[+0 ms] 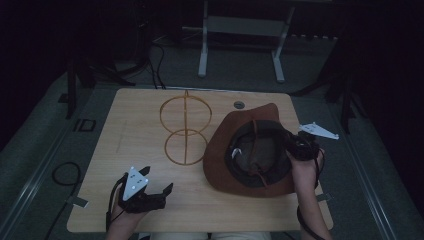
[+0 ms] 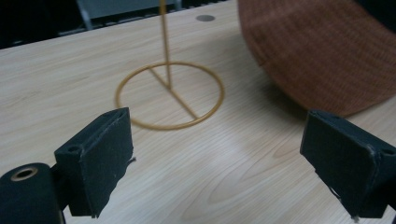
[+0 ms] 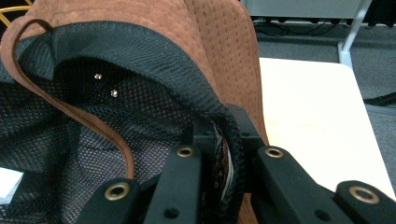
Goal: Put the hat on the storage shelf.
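A brown brimmed hat (image 1: 250, 150) is lying upside down on the right half of the pale wooden surface (image 1: 130, 125), its dark mesh lining (image 3: 70, 130) and a thin brown cord (image 3: 100, 128) facing up. The right tongs (image 1: 289, 142) are reaching in from the right and are pinching the hat's right-hand edge; in the right gripper view the jaws are sitting close together with the lined rim of the crown (image 3: 219, 154) clamped between them, and the brim is curling up behind. The person's right hand (image 1: 302, 162) is wrapping the tool's body.

Just left of the hat, a gold wire stand (image 1: 185, 131) is resting on the surface, one ring flat as its base (image 2: 170, 95) and another held above on a thin post.

The left tongs (image 1: 160, 192) are hovering near the front left edge of the surface, well apart from the hat, with jaws spread wide and nothing between them, pointing toward the stand's base ring.
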